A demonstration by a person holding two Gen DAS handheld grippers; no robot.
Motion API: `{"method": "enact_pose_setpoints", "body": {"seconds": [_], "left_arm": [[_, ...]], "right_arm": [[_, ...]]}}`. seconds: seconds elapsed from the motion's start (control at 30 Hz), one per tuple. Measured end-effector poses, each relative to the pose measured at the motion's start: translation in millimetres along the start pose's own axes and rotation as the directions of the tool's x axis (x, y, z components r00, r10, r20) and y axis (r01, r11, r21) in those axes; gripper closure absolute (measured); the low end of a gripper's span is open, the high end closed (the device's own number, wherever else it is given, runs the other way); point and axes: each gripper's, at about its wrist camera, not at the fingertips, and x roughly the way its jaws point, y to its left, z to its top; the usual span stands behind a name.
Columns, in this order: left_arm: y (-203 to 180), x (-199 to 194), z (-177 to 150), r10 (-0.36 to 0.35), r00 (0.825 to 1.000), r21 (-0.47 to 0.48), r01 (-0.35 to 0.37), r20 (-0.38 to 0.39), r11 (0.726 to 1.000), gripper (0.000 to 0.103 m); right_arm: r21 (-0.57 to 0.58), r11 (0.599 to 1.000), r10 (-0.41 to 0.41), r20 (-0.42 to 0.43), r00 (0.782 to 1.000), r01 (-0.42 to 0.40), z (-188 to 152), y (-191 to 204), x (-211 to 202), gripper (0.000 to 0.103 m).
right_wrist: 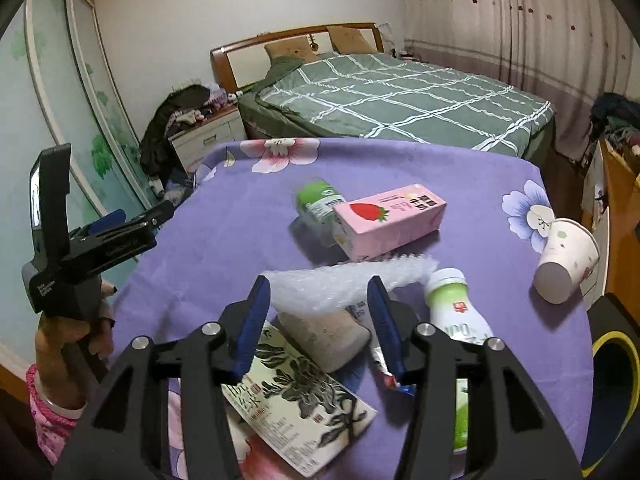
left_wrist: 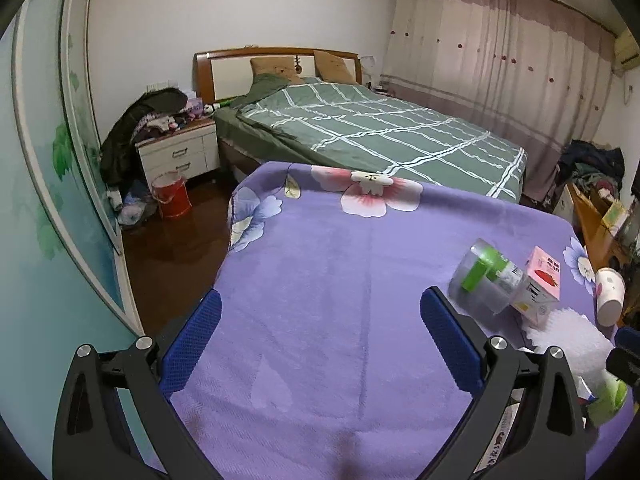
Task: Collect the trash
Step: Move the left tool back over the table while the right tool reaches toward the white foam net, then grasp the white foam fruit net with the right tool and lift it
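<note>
Trash lies on the purple flowered cloth (right_wrist: pixel 240 240): a pink strawberry carton (right_wrist: pixel 392 220), a clear jar with a green label (right_wrist: pixel 320 204), a tipped paper cup (right_wrist: pixel 568 260), a white-green bottle (right_wrist: pixel 456 320), bubble wrap (right_wrist: pixel 340 280), a grey cup on its side (right_wrist: pixel 328 336), a leaf-printed packet (right_wrist: pixel 300 408) and a small wrapper (right_wrist: pixel 390 376). My right gripper (right_wrist: pixel 319 286) hangs open above the bubble wrap and grey cup, gripping nothing. My left gripper (left_wrist: pixel 322 300) is open over bare cloth, left of the jar (left_wrist: pixel 486 280) and carton (left_wrist: pixel 540 286).
A black bin with a yellow rim (right_wrist: pixel 616 380) stands at the table's right side. Beyond the table are a green checked bed (left_wrist: pixel 380 132), a cluttered nightstand (left_wrist: pixel 180 152), a red bucket (left_wrist: pixel 172 196) and sliding wardrobe doors (left_wrist: pixel 48 160) on the left.
</note>
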Motion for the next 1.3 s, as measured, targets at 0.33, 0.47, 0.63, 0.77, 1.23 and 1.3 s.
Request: {"method": "enact_pose_setpoints", "body": {"seconds": [0.33, 0.47, 0.63, 0.77, 1.23, 1.3], "left_arm": [[-4.7, 14.6, -8.0, -0.036, 0.999, -0.004, 0.036, -0.019, 0.999, 0.005], [-9.2, 13.1, -9.0, -0.017, 1.000, 0.017, 0.017, -0.003, 1.000, 0.005], [-9.0, 14.5, -10.4, -0.015, 1.000, 0.007, 0.015, -0.005, 1.000, 0.005], [-11.7, 14.0, -12.6, -0.008, 1.000, 0.019, 0.008, -0.002, 1.000, 0.005], [0.2, 14.4, -11.3, 0.014, 1.000, -0.028, -0.014, 0.002, 1.000, 0.005], [-1.4, 14.7, -11.4, 0.011, 1.000, -0.022, -0.011, 0.002, 1.000, 0.005]], "right_arm": [[-0.051, 0.991, -0.125, -0.051, 0.991, 0.122, -0.2, 16.5, 35.2, 0.064], [-0.060, 0.992, -0.119, -0.077, 0.990, 0.115, -3.4, 15.6, 40.6, 0.102], [-0.063, 0.996, -0.060, -0.041, 0.997, 0.058, -6.6, 20.1, 21.1, 0.103], [-0.088, 0.995, -0.045, -0.018, 0.999, 0.043, -6.7, 25.2, 4.7, 0.102], [-0.209, 0.953, -0.237, -0.053, 0.970, 0.221, -11.5, 38.9, 56.7, 0.061], [-0.213, 0.948, -0.251, -0.048, 0.967, 0.235, -12.5, 36.8, 57.3, 0.075]]}}
